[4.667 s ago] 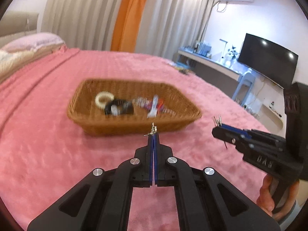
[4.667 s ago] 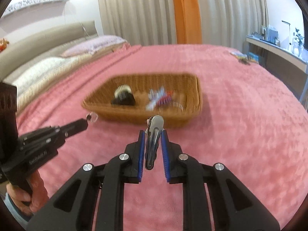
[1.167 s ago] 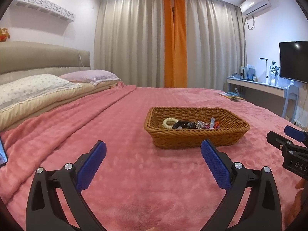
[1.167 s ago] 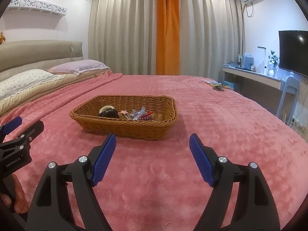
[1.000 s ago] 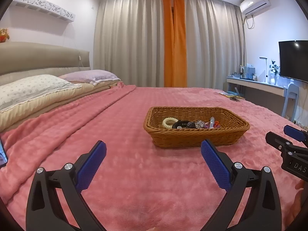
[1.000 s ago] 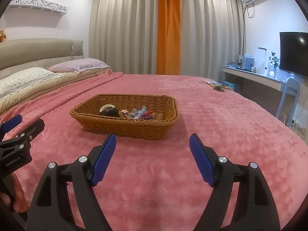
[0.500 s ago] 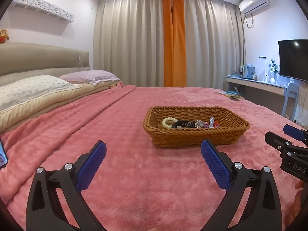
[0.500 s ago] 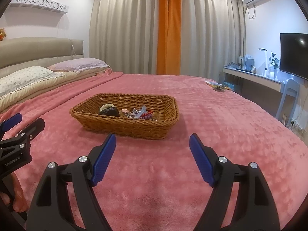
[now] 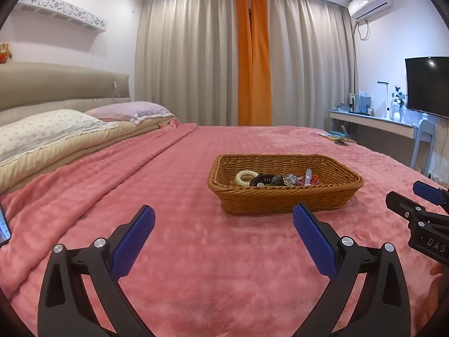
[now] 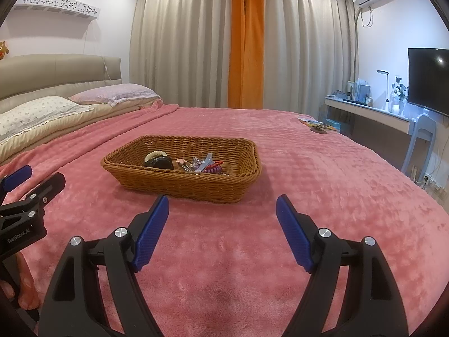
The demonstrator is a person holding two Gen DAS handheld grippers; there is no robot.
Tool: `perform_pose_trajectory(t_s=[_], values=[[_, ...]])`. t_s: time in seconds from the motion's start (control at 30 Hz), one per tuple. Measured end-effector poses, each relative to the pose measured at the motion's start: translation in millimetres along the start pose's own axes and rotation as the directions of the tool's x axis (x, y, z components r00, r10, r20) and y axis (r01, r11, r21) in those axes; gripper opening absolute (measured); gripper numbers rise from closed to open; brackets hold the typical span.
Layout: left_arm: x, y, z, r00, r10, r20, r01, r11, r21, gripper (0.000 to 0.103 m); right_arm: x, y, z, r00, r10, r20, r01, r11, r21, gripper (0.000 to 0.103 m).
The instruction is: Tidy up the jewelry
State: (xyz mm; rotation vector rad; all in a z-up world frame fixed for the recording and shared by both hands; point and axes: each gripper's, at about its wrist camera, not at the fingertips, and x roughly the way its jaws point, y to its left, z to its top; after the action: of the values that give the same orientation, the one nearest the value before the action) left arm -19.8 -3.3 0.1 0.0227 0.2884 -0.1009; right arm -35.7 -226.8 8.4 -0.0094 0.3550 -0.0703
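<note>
A brown wicker basket (image 9: 280, 205) sits on the pink bedspread and also shows in the right wrist view (image 10: 179, 185). It holds a cream coil hair tie (image 9: 246, 176), a black band (image 9: 262, 180), hair clips and other small jewelry (image 10: 202, 165). My left gripper (image 9: 224, 213) is open and empty, held back from the basket's near side. My right gripper (image 10: 222, 202) is open and empty, also short of the basket. Each gripper shows at the edge of the other's view.
The pink bedspread (image 9: 196, 252) covers the whole bed. Pillows (image 9: 56, 129) lie at the far left by the headboard. A desk (image 10: 370, 115), a chair and a TV (image 10: 429, 78) stand at the right. Small items (image 10: 317, 125) lie at the bed's far right edge.
4.7 s ago both grippers were shut on small jewelry pieces close to the basket. Now both are wide open, empty and pulled back. Over the last second they hardly moved.
</note>
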Motion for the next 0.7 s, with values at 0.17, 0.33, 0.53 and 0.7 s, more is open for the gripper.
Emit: perform_pose_trajectory(t_s=[0.17,0.33,0.53,0.7], values=[[0.1,0.3,0.3,1.000,0.000,0.000,0.000,1.000,0.000,0.095,0.2,-2.1,0.1,1.000,0.002,-0.003,-0.002,1.000,0.008,0.075],[0.0,0.3,0.5,1.000,0.000,0.001,0.000,1.000,0.000,0.095,0.4,-1.9,0.4,1.000,-0.002,-0.003,0.002,1.000,0.004,0.075],[0.2,0.3,0.2,1.000,0.002,-0.001,-0.002,1.000,0.004,0.095,0.9,-2.0,0.4,1.000,-0.003,-0.004,0.003,1.000,0.004,0.075],[0.4,0.4,0.6,1.000,0.002,-0.001,-0.002,1.000,0.003,0.095,0.9,-1.9,0.2,1.000,-0.004,-0.004,0.004,1.000,0.000,0.075]])
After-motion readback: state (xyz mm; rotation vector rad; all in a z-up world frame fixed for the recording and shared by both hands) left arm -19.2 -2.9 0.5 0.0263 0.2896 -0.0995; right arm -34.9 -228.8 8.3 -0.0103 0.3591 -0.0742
